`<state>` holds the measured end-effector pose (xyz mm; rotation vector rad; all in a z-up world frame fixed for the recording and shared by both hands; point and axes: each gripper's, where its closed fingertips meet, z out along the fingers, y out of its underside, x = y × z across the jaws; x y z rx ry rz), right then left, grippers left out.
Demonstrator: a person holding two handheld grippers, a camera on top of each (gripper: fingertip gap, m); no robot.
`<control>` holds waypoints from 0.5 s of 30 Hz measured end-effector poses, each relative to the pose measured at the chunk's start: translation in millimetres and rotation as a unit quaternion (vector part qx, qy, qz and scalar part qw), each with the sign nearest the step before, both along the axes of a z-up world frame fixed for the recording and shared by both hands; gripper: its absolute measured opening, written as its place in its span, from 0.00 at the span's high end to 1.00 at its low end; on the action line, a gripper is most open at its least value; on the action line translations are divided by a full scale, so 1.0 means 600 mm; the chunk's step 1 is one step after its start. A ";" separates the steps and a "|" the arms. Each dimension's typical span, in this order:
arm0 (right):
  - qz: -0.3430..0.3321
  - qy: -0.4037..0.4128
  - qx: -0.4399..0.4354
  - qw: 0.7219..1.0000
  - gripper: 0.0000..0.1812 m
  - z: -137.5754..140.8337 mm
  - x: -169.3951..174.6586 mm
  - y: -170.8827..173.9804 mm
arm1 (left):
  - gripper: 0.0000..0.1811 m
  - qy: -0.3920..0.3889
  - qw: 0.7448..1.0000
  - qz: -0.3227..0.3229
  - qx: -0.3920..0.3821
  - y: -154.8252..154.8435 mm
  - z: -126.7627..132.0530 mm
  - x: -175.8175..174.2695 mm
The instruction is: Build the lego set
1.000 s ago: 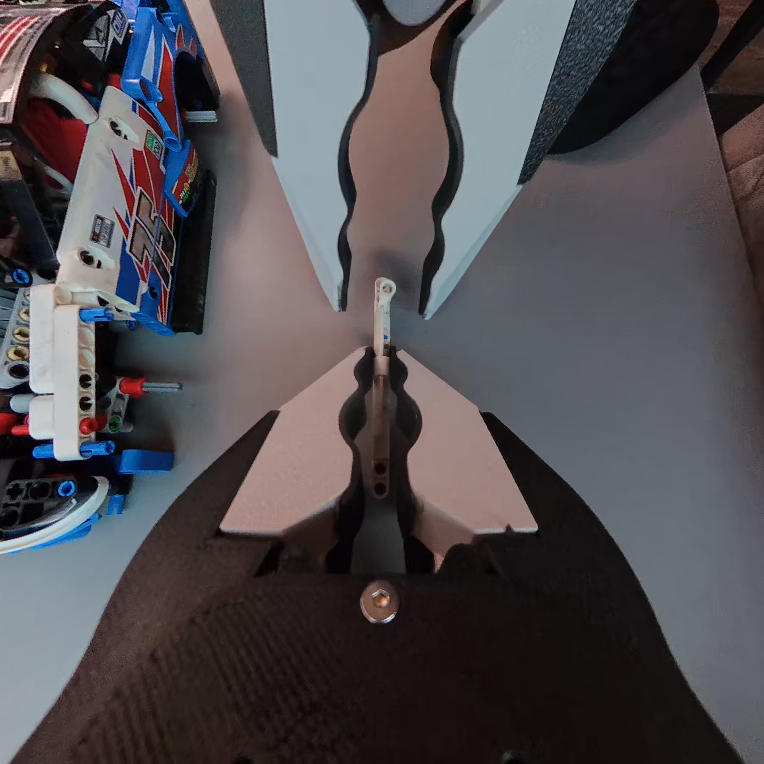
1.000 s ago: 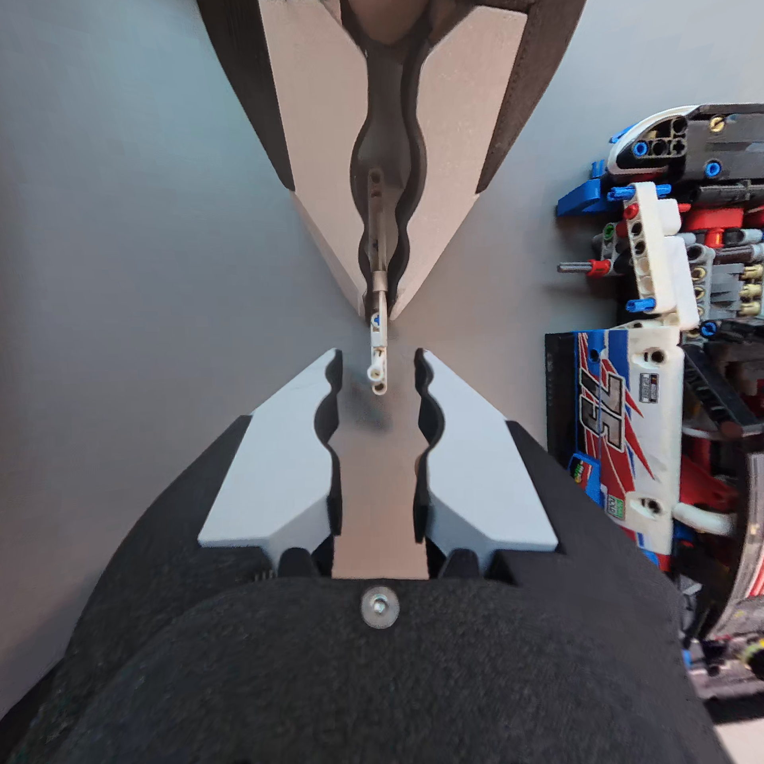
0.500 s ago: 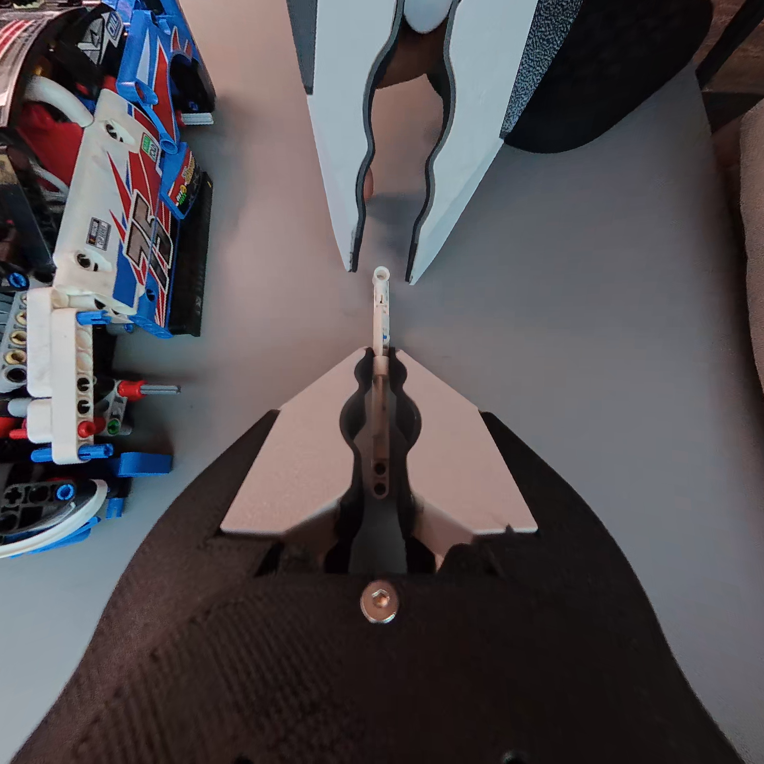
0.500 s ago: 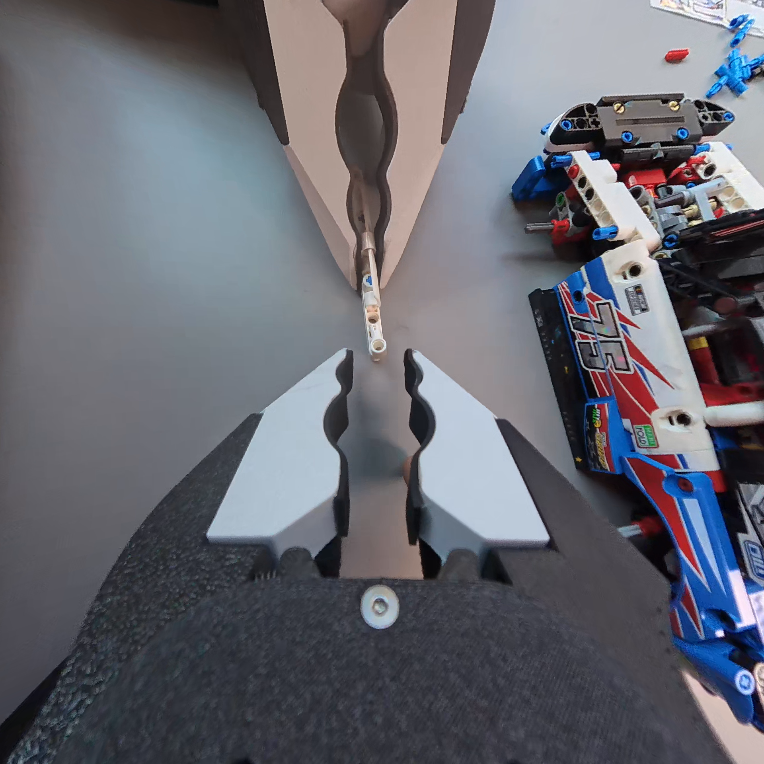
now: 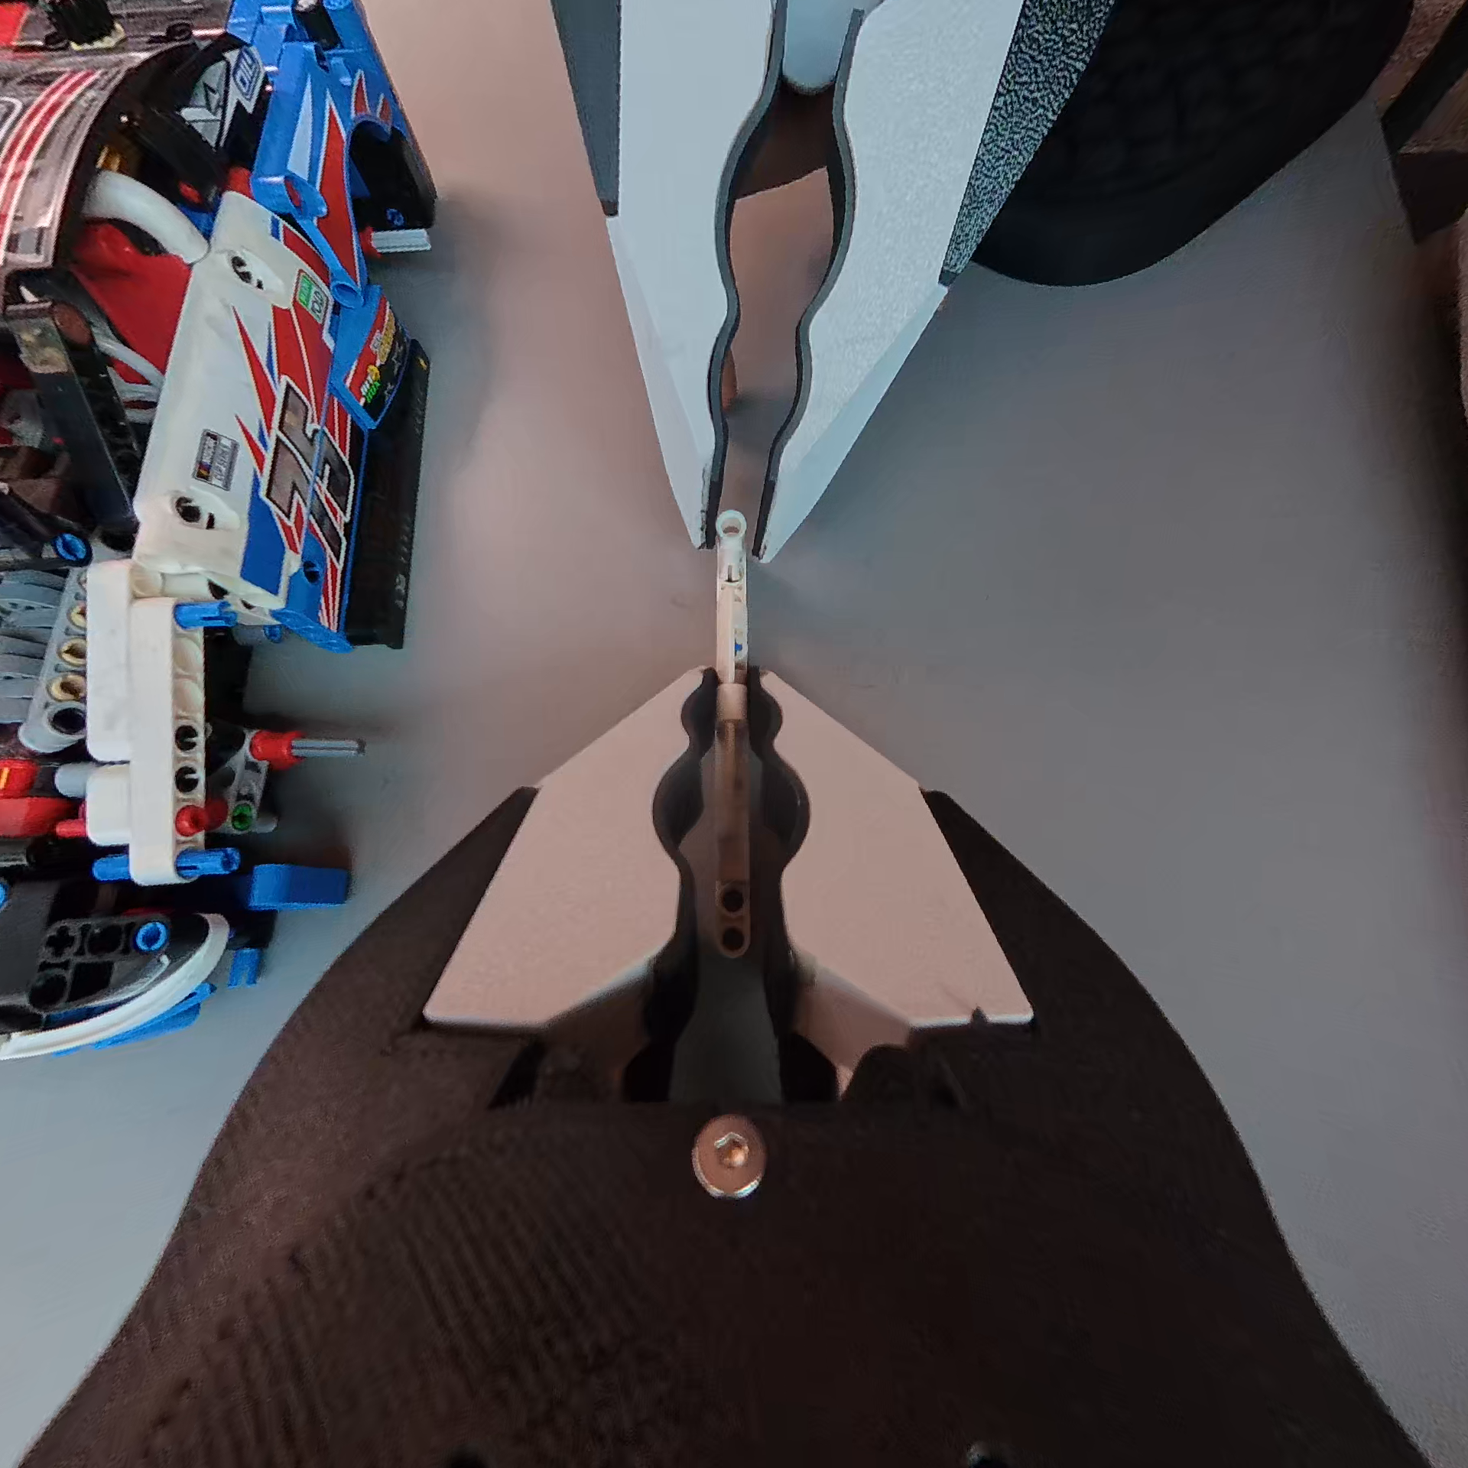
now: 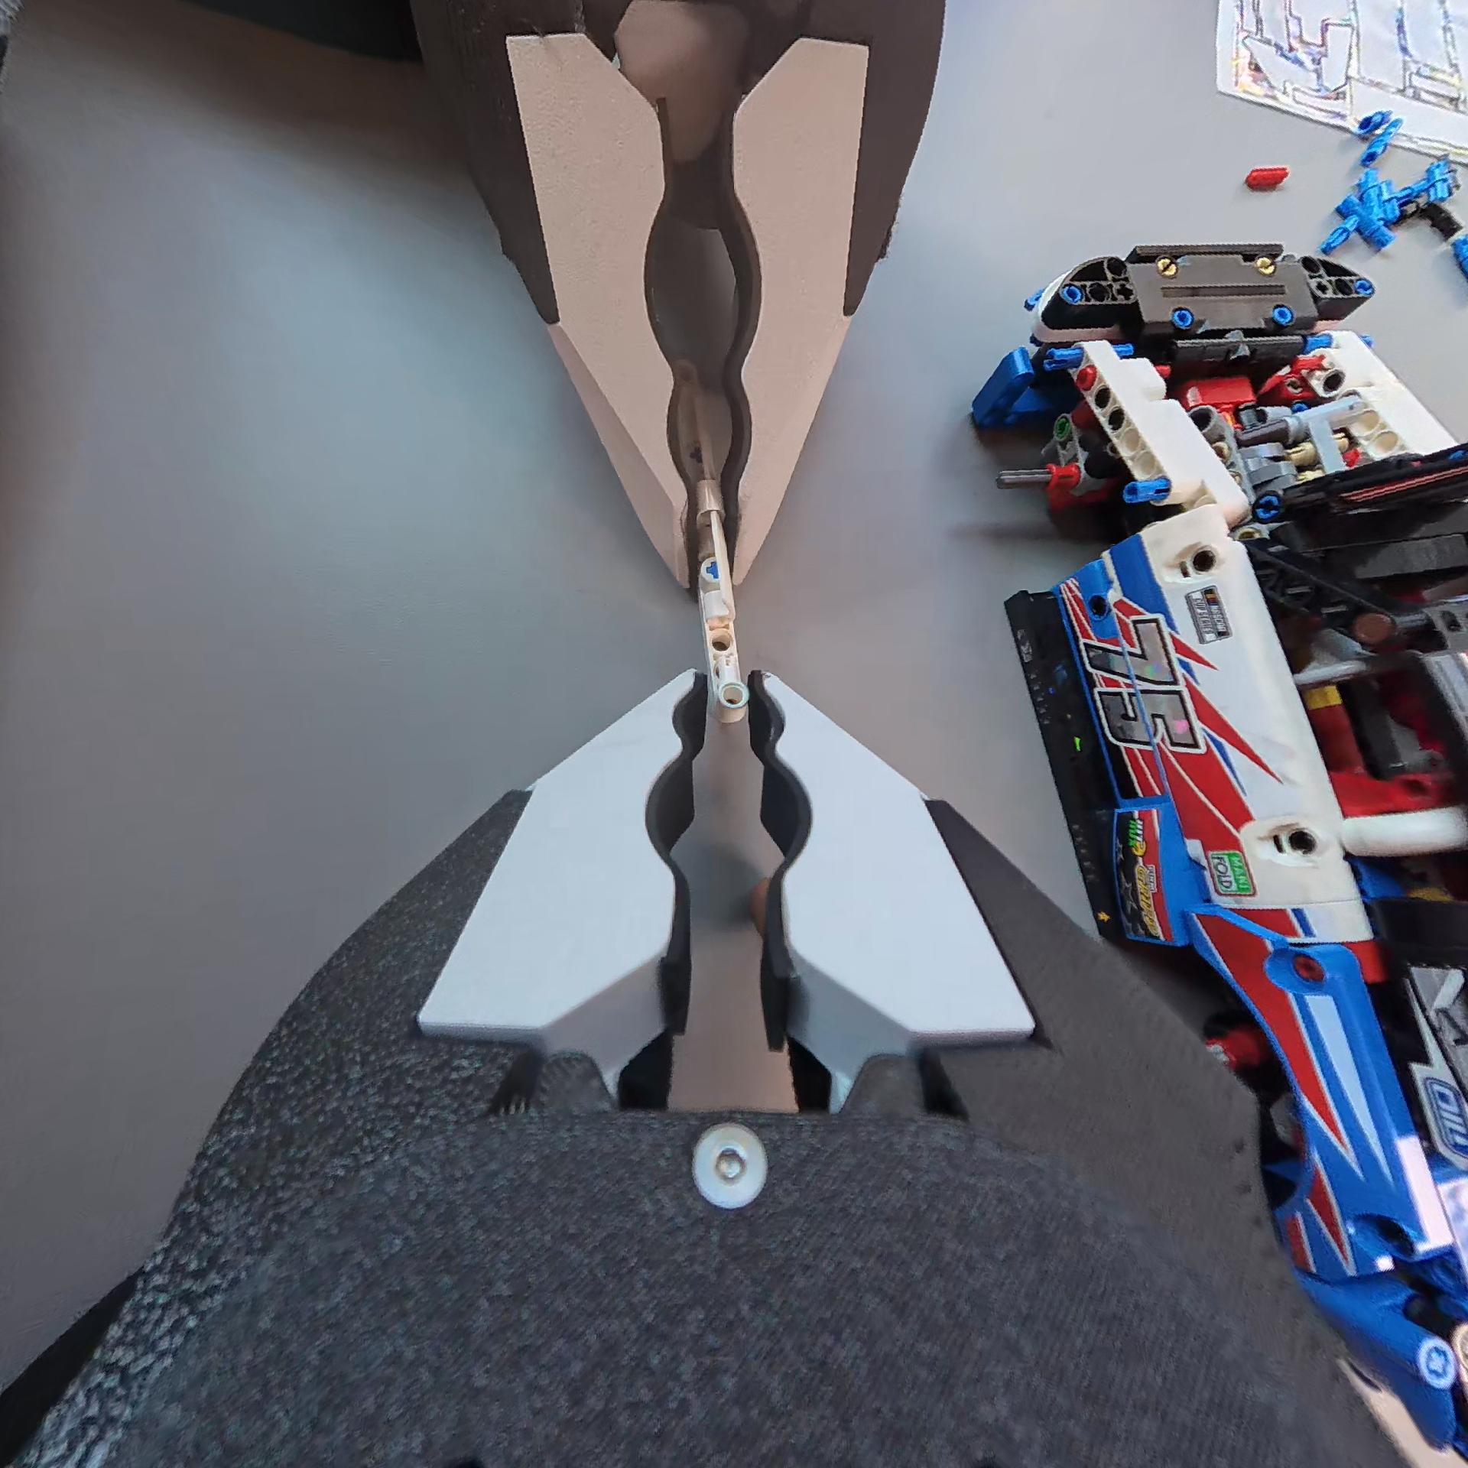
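A thin white lego beam point(image 5: 731, 604) is held level above the grey table. My left gripper point(image 5: 729, 671) is shut on its near half, and the beam sticks out forward from the tips. My right gripper point(image 5: 732, 544) faces it from the far side. In the right wrist view the right gripper point(image 6: 727, 679) has its jaws narrowed to a small gap around the free end of the beam point(image 6: 719, 627), with a sliver of space on each side. The left gripper point(image 6: 709, 576) shows opposite. The partly built blue, white and red lego race car point(image 5: 262, 445) lies to the side point(image 6: 1191, 715).
The grey table point(image 6: 278, 477) stretches out on the side away from the car. A printed instruction sheet point(image 6: 1334, 71), several loose blue pieces point(image 6: 1382, 198) and a small red piece point(image 6: 1267, 176) lie beyond the car's front. Both grippers' tips are close together, under 4 cm apart.
My right gripper backed off a little, then came forward again, and its jaws narrowed around the beam's free end. My left gripper kept its hold on the beam and stayed put.
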<state>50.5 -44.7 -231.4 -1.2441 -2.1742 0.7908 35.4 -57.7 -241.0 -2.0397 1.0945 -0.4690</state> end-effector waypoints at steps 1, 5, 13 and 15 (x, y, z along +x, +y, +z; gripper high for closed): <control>-0.001 0.001 0.001 1.000 0.95 -0.001 0.000 0.000 | 0.97 0.001 1.000 0.000 0.001 0.000 0.000 0.000; -0.006 0.008 0.003 1.000 0.97 0.000 0.001 0.002 | 0.95 0.004 1.000 0.005 0.007 0.003 0.001 -0.003; -0.024 0.060 -0.017 0.998 0.97 0.038 -0.007 0.010 | 0.88 -0.049 0.998 0.019 0.043 0.009 0.046 -0.014; -0.024 0.081 -0.025 0.996 0.97 0.054 -0.012 0.005 | 0.88 -0.073 0.996 0.017 0.056 0.006 0.069 -0.010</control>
